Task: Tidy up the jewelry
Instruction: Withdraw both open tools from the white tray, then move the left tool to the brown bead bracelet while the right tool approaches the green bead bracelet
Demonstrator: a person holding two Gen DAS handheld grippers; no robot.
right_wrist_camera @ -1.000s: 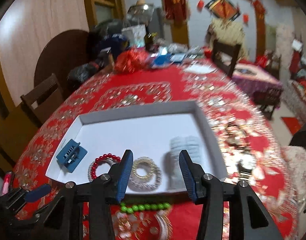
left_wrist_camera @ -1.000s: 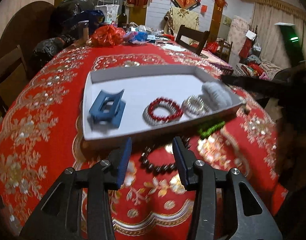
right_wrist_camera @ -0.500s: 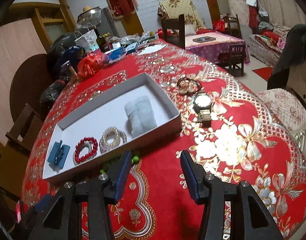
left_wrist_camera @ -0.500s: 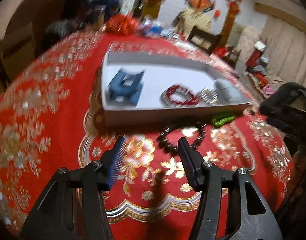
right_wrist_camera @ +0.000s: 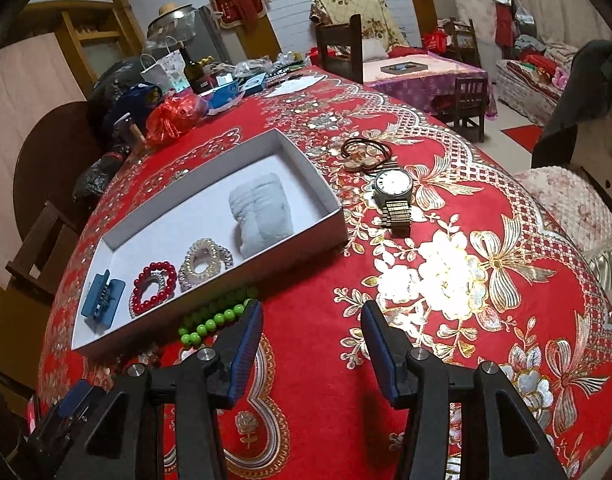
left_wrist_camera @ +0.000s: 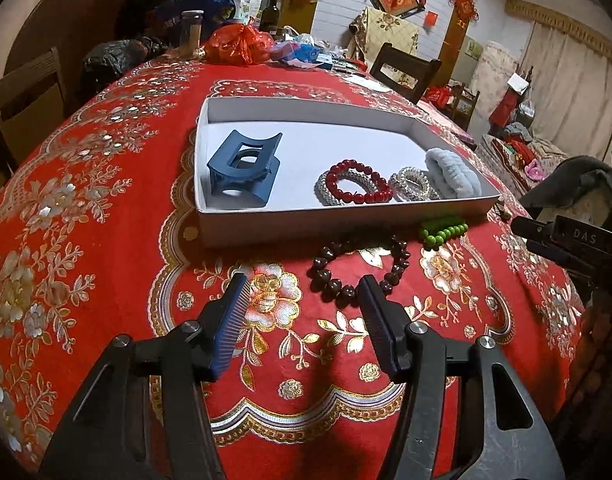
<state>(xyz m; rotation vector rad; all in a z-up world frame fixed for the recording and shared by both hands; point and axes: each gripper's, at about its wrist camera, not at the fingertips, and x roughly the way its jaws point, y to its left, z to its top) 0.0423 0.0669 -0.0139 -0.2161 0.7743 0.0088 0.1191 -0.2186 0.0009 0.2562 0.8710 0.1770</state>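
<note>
With its jaws just opened and empty, the left gripper (left_wrist_camera: 301, 292) hangs over the dark bead bracelet (left_wrist_camera: 360, 266) lying on the desk before the white tray (left_wrist_camera: 346, 222); best lowered squarely astride one side of the loop.

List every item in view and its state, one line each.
Left tool: open, empty, jaws just opened.
Right tool: open, empty.
White tray: open-topped, on tablecloth.
Blue hair clip: in tray.
Red bracelet: in tray.
Brown bracelet: outside tray.
Green bracelet: outside tray.
Watch: outside tray.
</note>
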